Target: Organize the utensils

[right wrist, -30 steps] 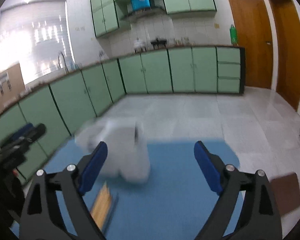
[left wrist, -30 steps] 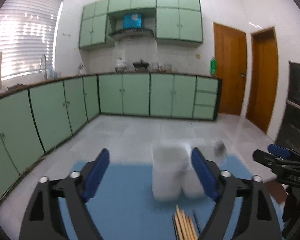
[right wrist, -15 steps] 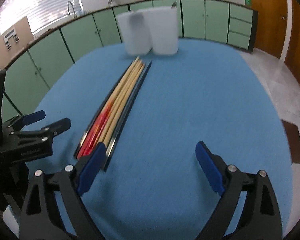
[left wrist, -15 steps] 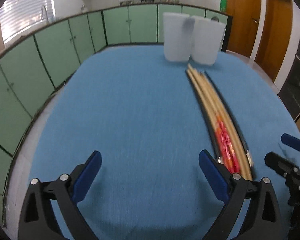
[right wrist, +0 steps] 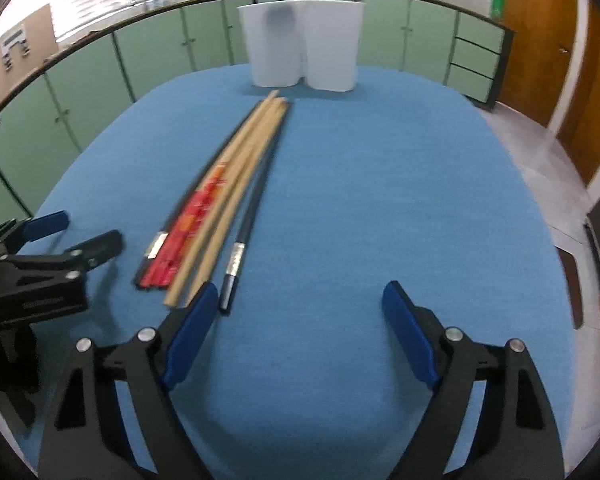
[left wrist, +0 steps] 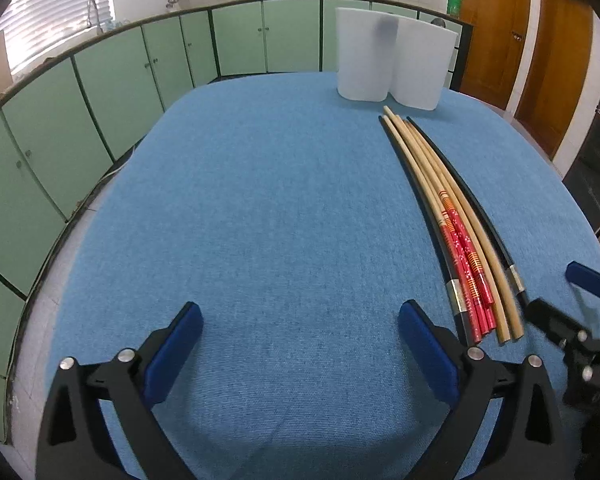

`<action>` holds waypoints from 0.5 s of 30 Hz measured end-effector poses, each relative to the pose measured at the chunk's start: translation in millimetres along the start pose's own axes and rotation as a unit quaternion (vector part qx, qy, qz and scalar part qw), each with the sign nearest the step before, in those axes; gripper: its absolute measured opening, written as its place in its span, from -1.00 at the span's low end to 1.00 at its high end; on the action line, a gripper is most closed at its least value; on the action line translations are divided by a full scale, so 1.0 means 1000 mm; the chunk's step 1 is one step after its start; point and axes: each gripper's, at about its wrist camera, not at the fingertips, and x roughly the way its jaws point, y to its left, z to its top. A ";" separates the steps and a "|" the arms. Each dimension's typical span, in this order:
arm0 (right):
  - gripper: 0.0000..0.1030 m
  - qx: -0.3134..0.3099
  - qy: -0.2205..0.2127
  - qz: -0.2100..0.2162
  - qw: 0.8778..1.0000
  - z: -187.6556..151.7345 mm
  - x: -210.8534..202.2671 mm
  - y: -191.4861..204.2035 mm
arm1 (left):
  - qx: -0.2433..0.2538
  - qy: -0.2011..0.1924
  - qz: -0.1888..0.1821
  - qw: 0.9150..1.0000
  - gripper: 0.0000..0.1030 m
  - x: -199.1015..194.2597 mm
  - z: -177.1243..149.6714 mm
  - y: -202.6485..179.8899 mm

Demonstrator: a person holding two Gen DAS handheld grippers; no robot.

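Observation:
Several chopsticks lie side by side on the blue table: plain wooden ones (left wrist: pixel 432 172), red-patterned ones (left wrist: pixel 466 264) and black ones with silver bands (left wrist: pixel 476 204). They show in the right wrist view too (right wrist: pixel 236 184). Two white translucent containers (left wrist: pixel 388 64) (right wrist: pixel 304 44) stand at the far end, just beyond the chopstick tips. My left gripper (left wrist: pixel 300 332) is open and empty, left of the chopsticks' near ends. My right gripper (right wrist: pixel 296 312) is open and empty, its left fingertip beside the chopsticks' near ends.
The blue cloth table (left wrist: pixel 260 200) ends in rounded edges on all sides. Green kitchen cabinets (left wrist: pixel 100 80) run along the left and back. Wooden doors (left wrist: pixel 540 40) stand at the right. Each gripper appears at the edge of the other's view (left wrist: pixel 580 320) (right wrist: pixel 40 256).
Both grippers tilted down from facing the room to facing the table, then settled closer to the chopsticks' near ends. Both stay open.

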 end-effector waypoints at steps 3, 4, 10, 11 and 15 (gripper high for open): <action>0.43 0.014 -0.003 0.004 1.000 -0.008 -0.005 -0.014 | -0.001 -0.001 0.000 1.000 0.88 0.005 0.003 -0.004; 0.34 0.019 -0.002 0.018 1.000 -0.010 -0.006 -0.016 | -0.001 -0.001 0.000 1.000 0.88 0.005 0.003 -0.004; -0.42 0.006 -0.005 0.046 0.999 -0.011 -0.005 -0.005 | -0.005 -0.002 -0.003 1.000 0.88 0.003 -0.001 0.001; -0.50 0.005 -0.005 0.048 0.999 -0.010 -0.005 -0.004 | -0.005 -0.002 -0.003 1.000 0.88 0.002 -0.001 0.001; -0.87 0.003 -0.003 0.069 0.998 -0.009 -0.005 -0.002 | -0.001 -0.002 -0.004 1.000 0.88 0.002 -0.001 0.000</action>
